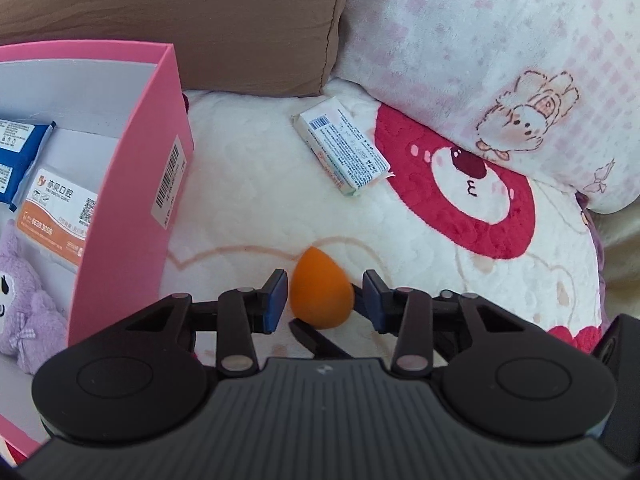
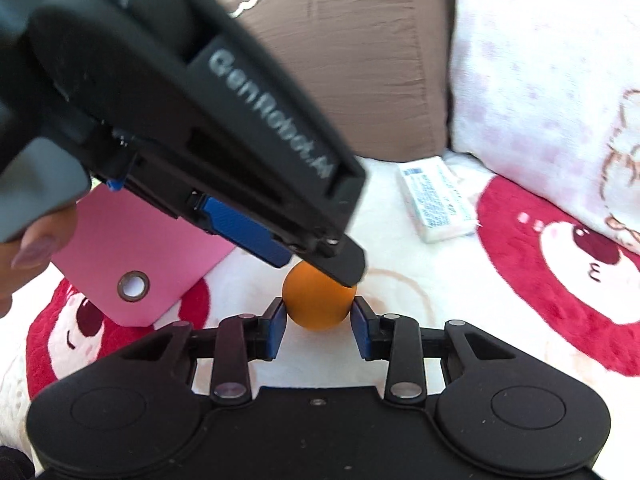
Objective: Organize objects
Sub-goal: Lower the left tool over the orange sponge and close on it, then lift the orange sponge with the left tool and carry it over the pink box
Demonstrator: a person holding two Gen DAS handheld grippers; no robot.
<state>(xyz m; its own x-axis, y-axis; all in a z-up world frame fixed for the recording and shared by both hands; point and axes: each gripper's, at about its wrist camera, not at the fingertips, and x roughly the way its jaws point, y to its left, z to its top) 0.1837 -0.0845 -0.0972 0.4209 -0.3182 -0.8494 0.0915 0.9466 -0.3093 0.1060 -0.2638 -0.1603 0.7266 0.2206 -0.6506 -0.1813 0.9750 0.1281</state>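
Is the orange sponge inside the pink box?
No, the orange sponge sits outside the pink box, on the white blanket.

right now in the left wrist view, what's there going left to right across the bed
purple plush → blue pack → pink box wall → orange sponge between the left tongs → white packet → red bear print → pink pillow
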